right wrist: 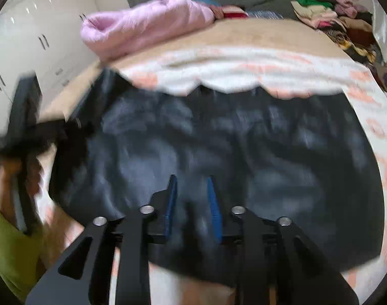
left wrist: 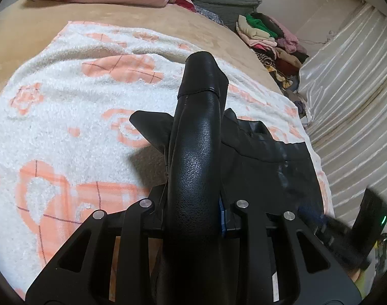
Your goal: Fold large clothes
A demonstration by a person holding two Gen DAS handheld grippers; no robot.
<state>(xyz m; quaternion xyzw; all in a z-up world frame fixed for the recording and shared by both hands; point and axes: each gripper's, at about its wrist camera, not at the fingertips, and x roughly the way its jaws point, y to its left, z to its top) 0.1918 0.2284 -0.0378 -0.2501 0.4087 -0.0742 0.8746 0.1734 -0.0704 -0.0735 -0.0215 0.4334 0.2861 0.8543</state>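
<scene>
A black leather garment (right wrist: 244,139) lies spread on a white blanket with orange flowers (left wrist: 66,101). In the left wrist view, one long rolled part of the garment, a sleeve (left wrist: 198,139), rises between the jaws of my left gripper (left wrist: 196,195), which is shut on it. The sleeve hides the fingertips; only a strip of blue pad shows. In the blurred right wrist view, my right gripper (right wrist: 191,180) hovers over the garment's near part, blue pads apart with nothing clamped between them. Each view catches the other gripper as a blur at its edge.
The blanket (right wrist: 244,76) covers a tan bed (left wrist: 142,20). A pink quilt (right wrist: 142,25) and grey cushion lie at the far end. A pile of mixed clothes (left wrist: 269,40) sits at the bed's right. White wardrobe doors (right wrist: 28,25) stand left, a pale curtain (left wrist: 345,76) right.
</scene>
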